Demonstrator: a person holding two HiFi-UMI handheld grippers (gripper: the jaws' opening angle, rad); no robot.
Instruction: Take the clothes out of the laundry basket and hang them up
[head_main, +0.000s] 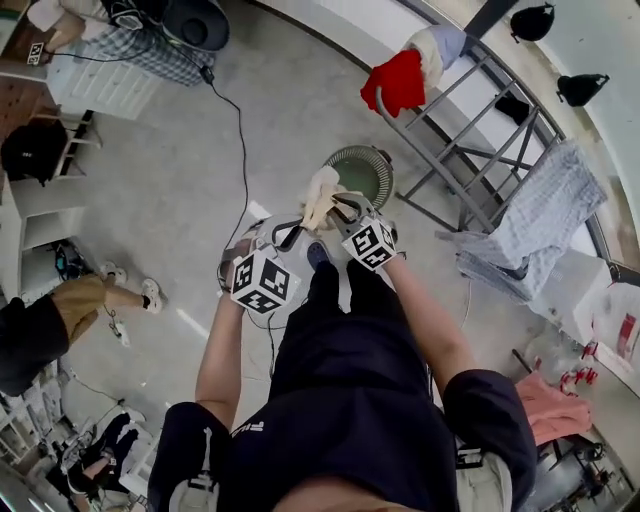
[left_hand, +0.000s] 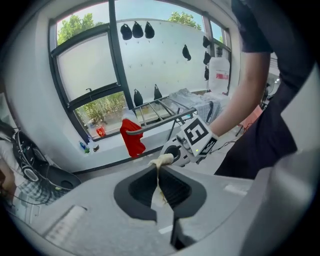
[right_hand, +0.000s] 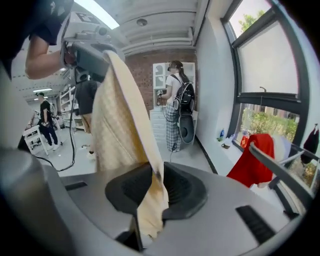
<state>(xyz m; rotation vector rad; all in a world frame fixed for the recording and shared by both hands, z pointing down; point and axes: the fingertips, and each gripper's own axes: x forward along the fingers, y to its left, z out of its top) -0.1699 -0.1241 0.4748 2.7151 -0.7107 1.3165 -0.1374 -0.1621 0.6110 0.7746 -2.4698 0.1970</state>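
A cream cloth (head_main: 321, 195) hangs stretched between my two grippers above the round laundry basket (head_main: 375, 172) on the floor. My left gripper (head_main: 290, 235) is shut on one edge; in the left gripper view (left_hand: 159, 172) a cream fold (left_hand: 163, 160) pokes out of the closed jaws. My right gripper (head_main: 345, 210) is shut on the other edge. In the right gripper view (right_hand: 156, 172) the cloth (right_hand: 120, 130) runs up from the jaws to the left gripper (right_hand: 90, 50) at the top left.
A metal drying rack (head_main: 470, 150) stands to the right with a red garment (head_main: 398, 80) and a checked garment (head_main: 535, 225) on it. A cable (head_main: 240, 130) crosses the floor. Another person (head_main: 40, 330) stands at the left. A pink cloth (head_main: 555, 410) lies lower right.
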